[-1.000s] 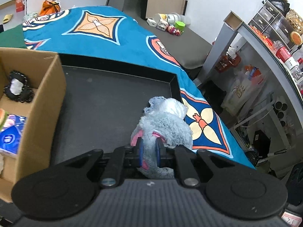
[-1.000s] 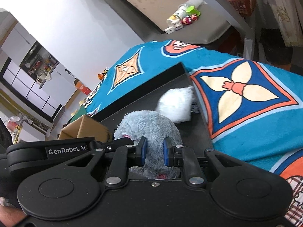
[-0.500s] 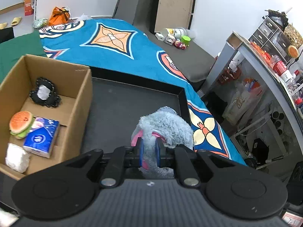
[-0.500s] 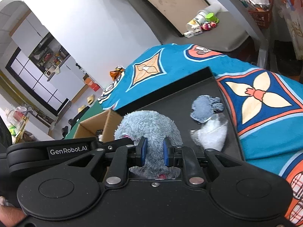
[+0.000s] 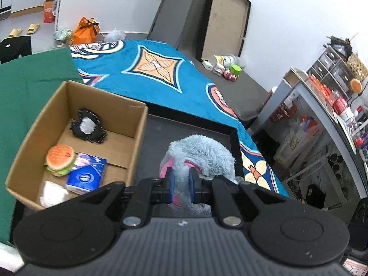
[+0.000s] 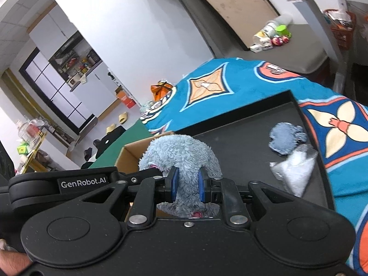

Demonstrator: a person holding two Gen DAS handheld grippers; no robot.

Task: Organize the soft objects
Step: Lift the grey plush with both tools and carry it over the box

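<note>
Clamping a fold of the grey plush toy (image 5: 197,154), the left gripper (image 5: 181,182) has its blue pads pressed into the fur from both sides. In the left wrist view the toy bulges up and away from the jaws, its long axis running along the fingers, pink trim showing near the pads. It hangs over the black tray (image 5: 158,135), just right of the cardboard box (image 5: 138,138), which holds a burger toy (image 5: 60,156), a tissue pack (image 5: 87,176), a black-edged pouch (image 5: 88,125) and a white bag (image 5: 54,193). The box's near wall stands between toy and box floor; the box's middle is bare. A second ago only the box's corner showed and the toy sat lower against the tray.

From the right wrist view, the right gripper (image 6: 186,185) is likewise shut on the same toy (image 6: 181,154), which rises dome-like above the pads. Right of the toy, on the tray (image 6: 241,142), lie a blue-grey cloth piece (image 6: 286,140) and a clear packet (image 6: 295,172), touching each other near the tray's right rim. Earlier the packet looked nearer the toy.
</note>
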